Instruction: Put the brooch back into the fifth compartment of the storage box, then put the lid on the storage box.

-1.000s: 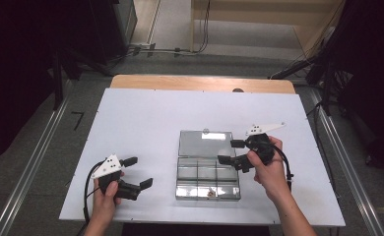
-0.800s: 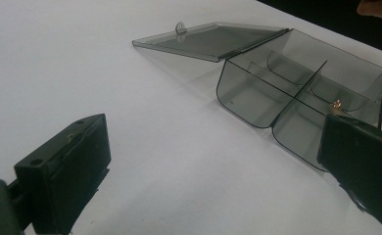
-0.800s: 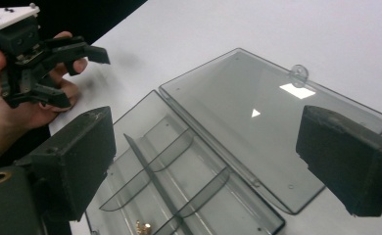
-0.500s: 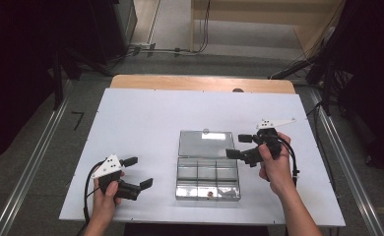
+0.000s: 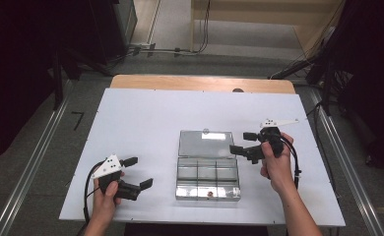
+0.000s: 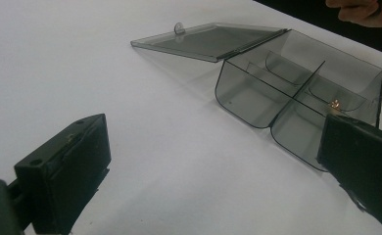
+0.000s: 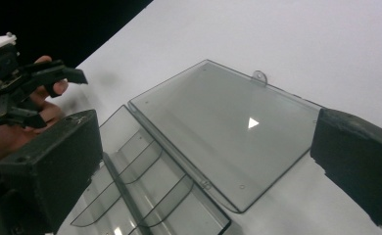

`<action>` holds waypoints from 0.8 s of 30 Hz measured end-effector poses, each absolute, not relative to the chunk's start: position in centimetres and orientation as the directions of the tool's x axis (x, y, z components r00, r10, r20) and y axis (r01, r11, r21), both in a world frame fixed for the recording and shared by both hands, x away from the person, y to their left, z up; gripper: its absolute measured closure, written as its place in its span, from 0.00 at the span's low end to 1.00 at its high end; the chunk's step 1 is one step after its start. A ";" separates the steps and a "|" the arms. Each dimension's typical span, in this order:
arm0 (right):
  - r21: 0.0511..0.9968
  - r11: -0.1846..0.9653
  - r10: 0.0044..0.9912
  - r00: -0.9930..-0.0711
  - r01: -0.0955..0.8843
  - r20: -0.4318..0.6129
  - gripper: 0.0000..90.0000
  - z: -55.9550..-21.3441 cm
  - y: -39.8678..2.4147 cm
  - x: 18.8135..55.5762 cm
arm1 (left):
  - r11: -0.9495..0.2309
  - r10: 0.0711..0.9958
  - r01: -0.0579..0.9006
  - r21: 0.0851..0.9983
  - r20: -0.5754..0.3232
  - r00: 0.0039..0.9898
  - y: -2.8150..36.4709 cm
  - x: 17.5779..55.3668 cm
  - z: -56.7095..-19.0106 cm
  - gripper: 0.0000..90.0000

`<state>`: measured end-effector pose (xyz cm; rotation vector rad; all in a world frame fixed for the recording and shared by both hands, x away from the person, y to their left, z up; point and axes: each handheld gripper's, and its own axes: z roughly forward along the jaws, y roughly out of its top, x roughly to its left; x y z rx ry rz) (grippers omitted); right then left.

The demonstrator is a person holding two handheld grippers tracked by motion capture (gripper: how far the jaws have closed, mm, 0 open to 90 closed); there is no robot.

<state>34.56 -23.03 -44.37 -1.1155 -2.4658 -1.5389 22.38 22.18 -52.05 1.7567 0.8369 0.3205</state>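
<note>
White tabletop (image 5: 145, 123), rectangular, with a wooden strip (image 5: 202, 82) along its far edge; grey floor and dark curtains around it.

Item 1: clear plastic compartment box (image 5: 208, 177), at 6 o'clock from the table's centre, close to the near edge. Lid (image 5: 206, 143) swung fully back, lying flat on the table at 12 o'clock from the tray, still joined at the hinge; small tab (image 7: 259, 77) on its free edge. Tray split by dividers into several cells. Contents: one small copper-coloured piece (image 6: 334, 104) in a near-row cell; other cells appear empty in the left gripper view.

Item 2: left gripper (image 5: 140, 173), hand-held, at 9 o'clock from the box, well apart from it. Jaws spread wide, nothing between them; they point toward the tray.

Item 3: right gripper (image 5: 242, 143), hand-held, at 3 o'clock from the lid, just beside its right edge. Jaws have just been opening and stand at their widest, gripping nothing; in the right gripper view the lid lies on the table beyond and between them, untouched.

Open room: broad bare surface at 12 o'clock beyond the lid, and at 9 to 11 o'clock on the left half. Narrow margin between tray and near edge. Right edge lies near the right hand (image 5: 277, 167).
</note>
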 end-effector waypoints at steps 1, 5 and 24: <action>0.771 0.249 0.558 -0.738 0.586 0.381 0.00 -44.4 -23.2 34.7 | -0.140 0.676 0.376 0.916 -0.190 0.712 22.2 22.4 -52.0 0.00; 0.763 0.241 0.595 -0.712 0.599 0.372 0.00 -44.6 -23.2 34.9 | -0.138 0.677 0.376 0.916 -0.189 0.711 22.2 22.4 -52.0 0.00; 0.708 0.167 0.653 -0.616 0.686 0.442 0.18 -47.2 -23.3 36.3 | -0.105 0.708 0.385 0.917 -0.203 0.676 22.6 22.4 -51.7 0.00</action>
